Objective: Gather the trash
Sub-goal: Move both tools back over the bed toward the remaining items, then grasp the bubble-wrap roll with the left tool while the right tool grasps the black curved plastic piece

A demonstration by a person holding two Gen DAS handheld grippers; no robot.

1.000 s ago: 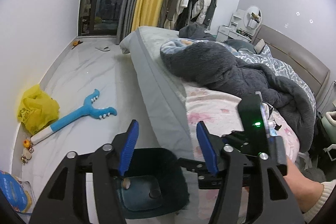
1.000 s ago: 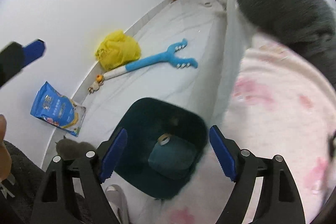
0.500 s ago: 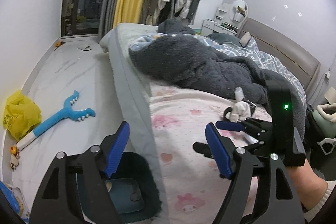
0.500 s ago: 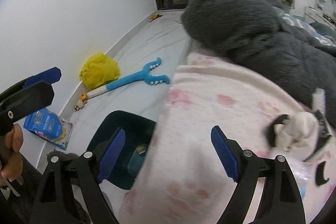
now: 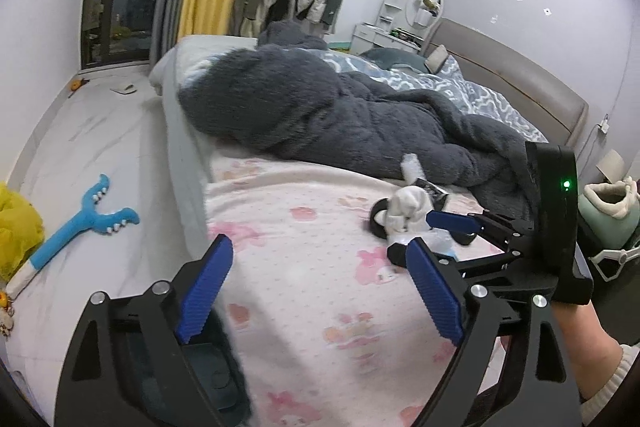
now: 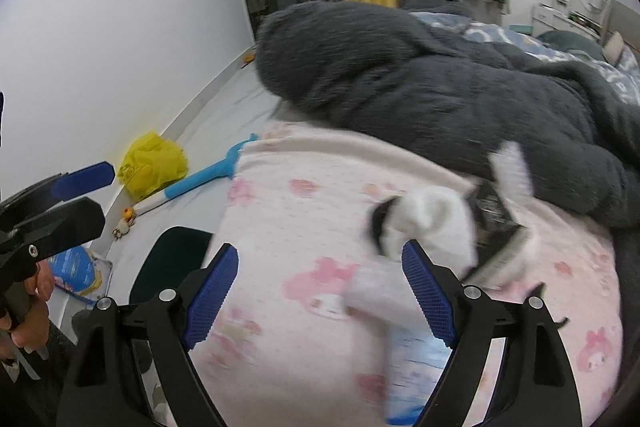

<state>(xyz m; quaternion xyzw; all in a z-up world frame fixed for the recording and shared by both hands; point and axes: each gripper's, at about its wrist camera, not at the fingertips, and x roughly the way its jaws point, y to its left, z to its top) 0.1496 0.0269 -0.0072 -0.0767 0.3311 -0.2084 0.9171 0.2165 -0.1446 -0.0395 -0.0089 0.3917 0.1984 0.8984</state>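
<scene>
**Reaching for the litter on the bed, bin left behind on the floor**

The trash you are after is a small pile on the pink printed sheet [image 6: 304, 267]: a crumpled white tissue [image 6: 430, 223] lying against a black ring-shaped scrap [image 6: 378, 223], a dark wrapper [image 6: 494, 215] just beside it, and a pale blue-printed packet [image 6: 416, 355] nearer you. All of it sits just short of the grey fleece blanket [image 6: 440, 79]. The dark bin [image 6: 176, 259] stands on the floor beside the bed, near its edge.

You are in the approach, by my reading: nothing is picked up yet. Your right gripper [image 6: 320, 295] has its tongs apart and empty, the tissue just beyond its right pad. Your left gripper [image 5: 320, 291] is also spread with nothing between the pads; its tongs have just been opening.

Next, choose one piece, likely the tissue, bring the open pads either side of it, and close without pinching the sheet.

A second ago both cameras looked down into the bin; now they face the bed, and the pile has come into view.
</scene>
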